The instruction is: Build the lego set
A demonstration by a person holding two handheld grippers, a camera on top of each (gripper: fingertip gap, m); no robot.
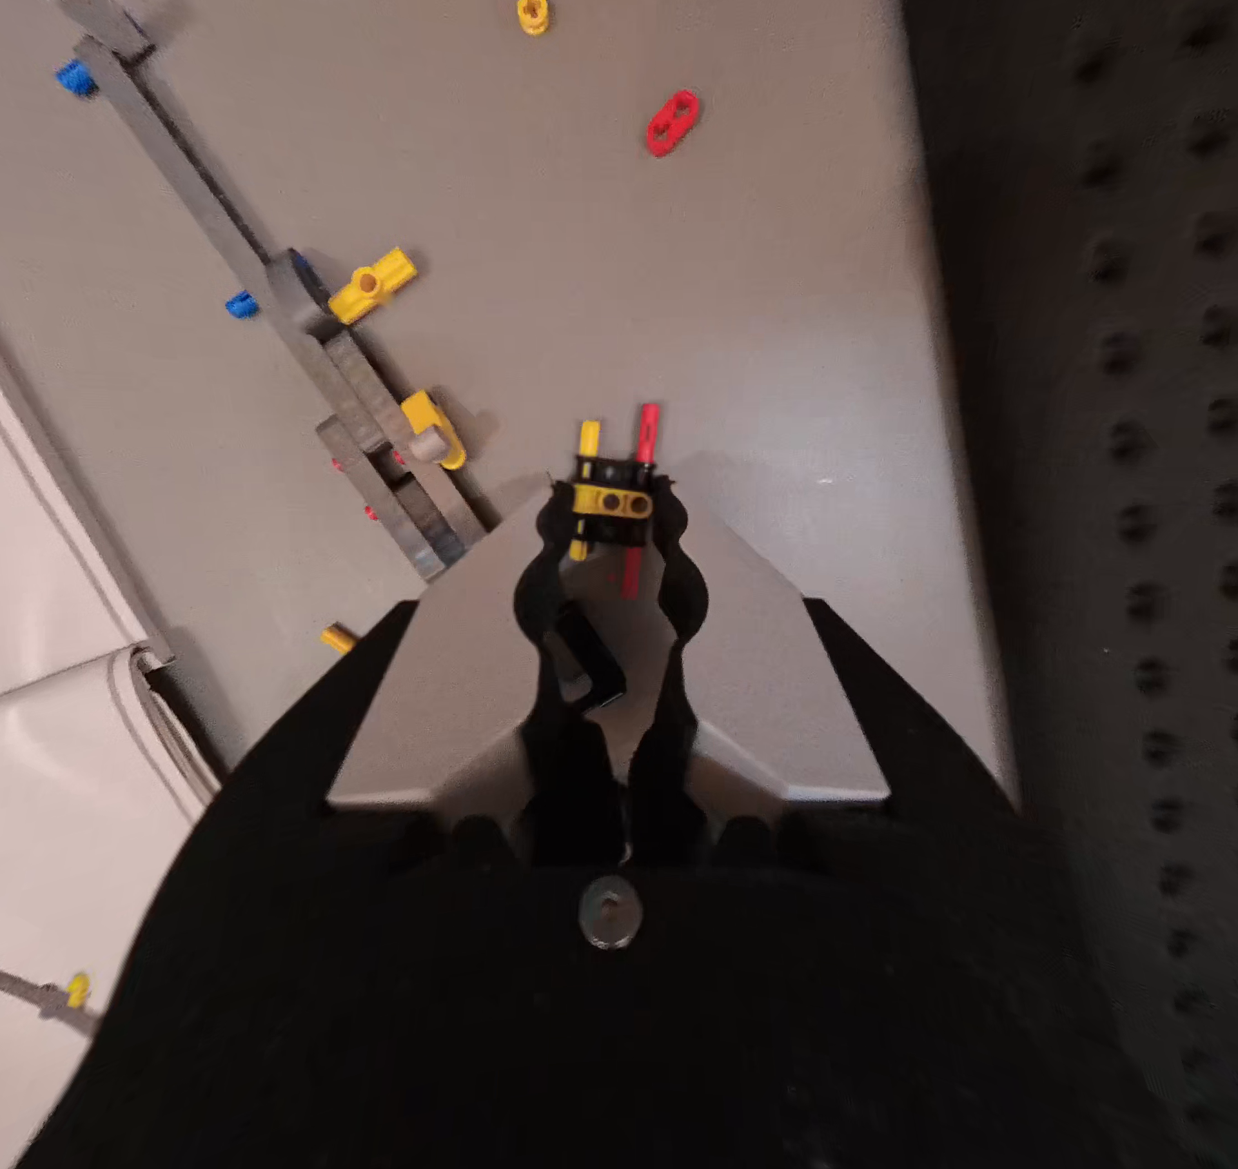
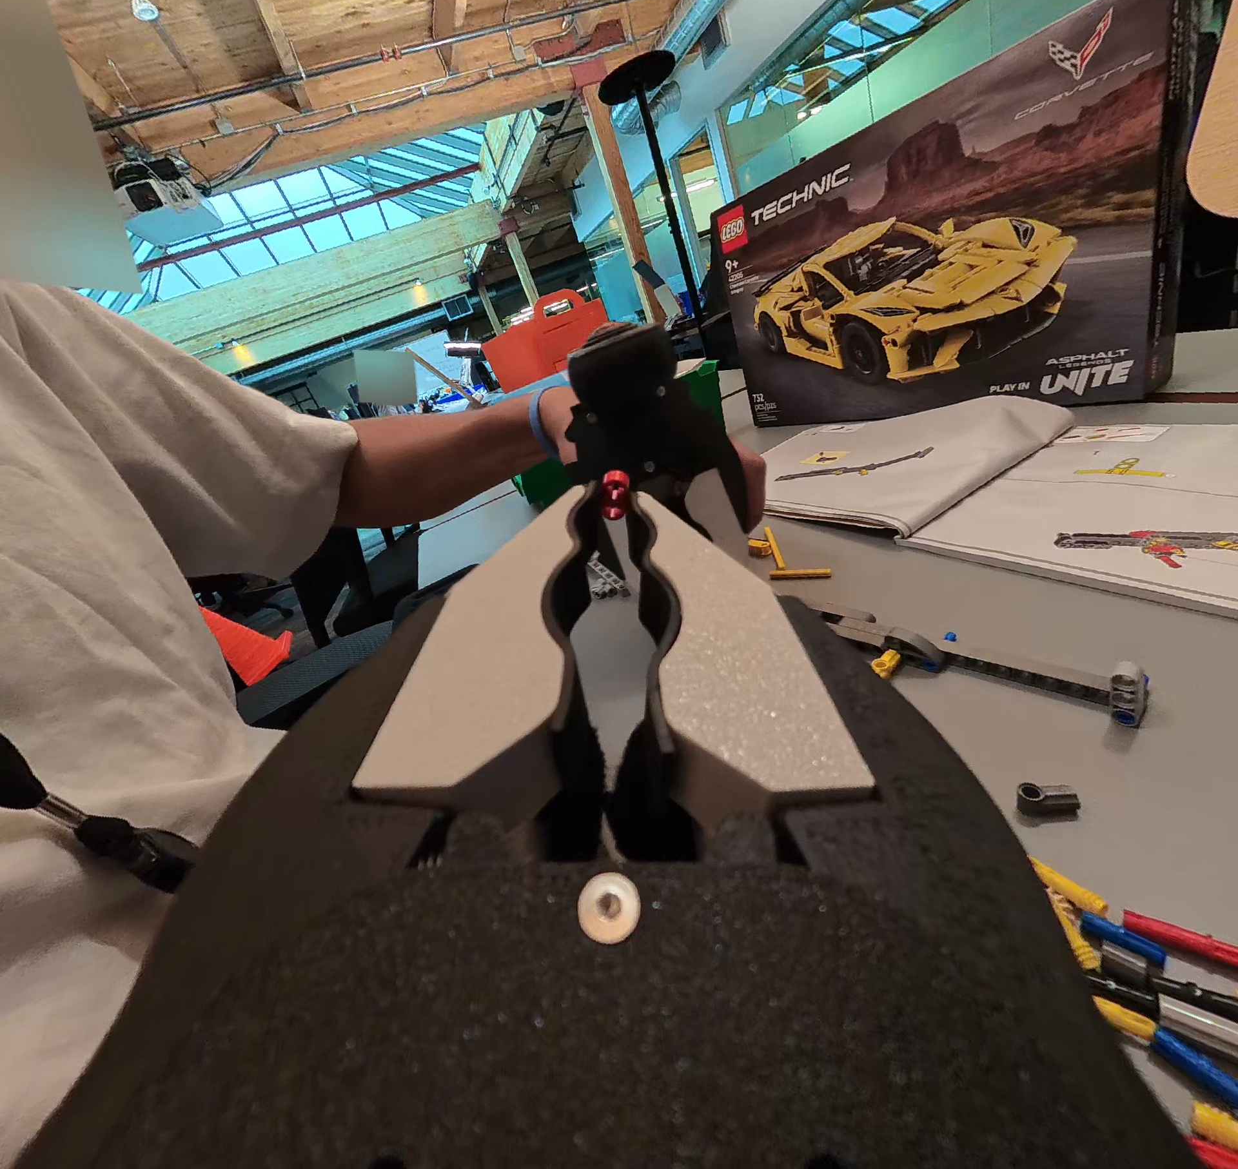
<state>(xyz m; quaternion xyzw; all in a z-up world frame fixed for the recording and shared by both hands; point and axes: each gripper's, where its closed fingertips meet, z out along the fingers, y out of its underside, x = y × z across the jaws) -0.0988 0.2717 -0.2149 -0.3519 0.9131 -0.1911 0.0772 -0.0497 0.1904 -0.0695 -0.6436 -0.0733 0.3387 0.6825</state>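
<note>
Left gripper [image 1: 611, 507] clamped on small black-and-yellow subassembly [image 1: 611, 502] carrying 1 yellow axle [image 1: 588, 440] and 1 red axle [image 1: 647, 430], above grey table [image 1: 670, 266]. Right gripper [image 2: 613, 497] pinches red bush [image 2: 613, 494] at its tips. Long grey beam assembly [image 1: 221, 219] lies far left; instruction booklet [image 2: 1005, 500] open on the right.

Left gripper [image 1: 611, 508] clamped on small black-and-yellow assembly [image 1: 611, 502] above grey table [image 1: 770, 266]; yellow axle [image 1: 589, 438] and red axle [image 1: 647, 430] protrude. Long grey beam assembly [image 1: 268, 279] lies left. Red link [image 1: 672, 121] well apart.
</note>
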